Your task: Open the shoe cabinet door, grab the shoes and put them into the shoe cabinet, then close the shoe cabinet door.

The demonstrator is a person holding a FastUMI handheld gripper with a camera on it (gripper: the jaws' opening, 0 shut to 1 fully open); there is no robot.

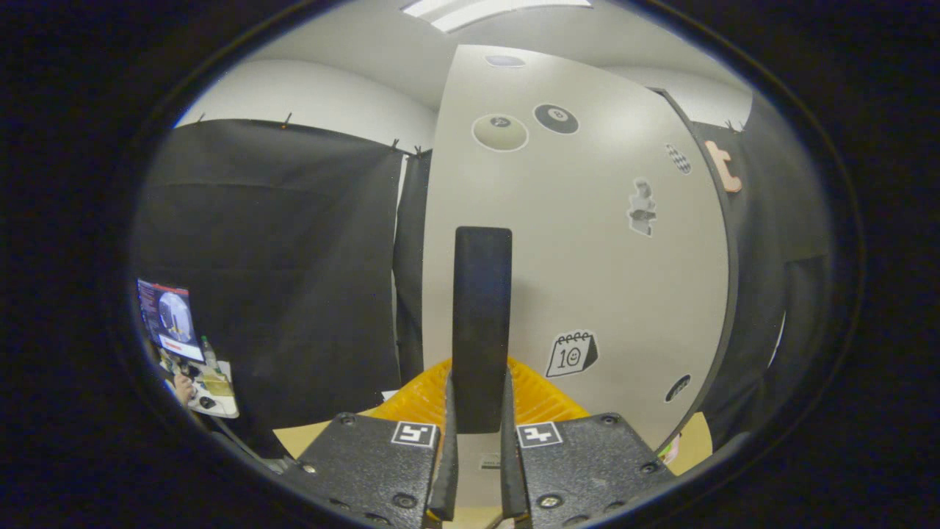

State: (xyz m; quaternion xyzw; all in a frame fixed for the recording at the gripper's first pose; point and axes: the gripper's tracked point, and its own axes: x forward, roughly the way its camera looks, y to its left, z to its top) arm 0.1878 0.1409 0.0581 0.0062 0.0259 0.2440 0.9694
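Nearest, the gripper (479, 441), its two fingers (446, 455) drawn close together and pressing from either side on the lower end of a dark upright handle (482, 323). Clamped, then, on that bar, with only the bar's width left between the fingers. On top of the two finger blocks, a square black-and-white marker (415, 433) on each.

Just beyond the fingers and partly hidden behind the handle, a yellow-orange ribbed object (540, 400), its kind not clear from here. Under it and to either side, a pale wooden surface (308, 438).

Rising straight ahead, the shoe cabinet door (580, 242), a broad pale panel standing upright, with the handle mounted vertically near its left edge. Stuck across the panel: two round billiard-ball stickers (500, 132) side by side near the top, a small chequered sticker (678, 158) toward the right edge, a small figure sticker (642, 208) below that, a calendar sticker (571, 354) low down just right of the handle, and a dark oval sticker (677, 388) near the lower right corner. Cannot tell whether the door is fully closed or slightly ajar.

Farther off, left of the door, the black cloth wall (279, 264) of the booth. Low at the far left, a small table (217, 400) carrying a lit screen (170, 319), a bottle (208, 353) and a few small items, with a person's hand (181, 387) beside them. Overhead, a white ceiling with a long light fixture (485, 9).
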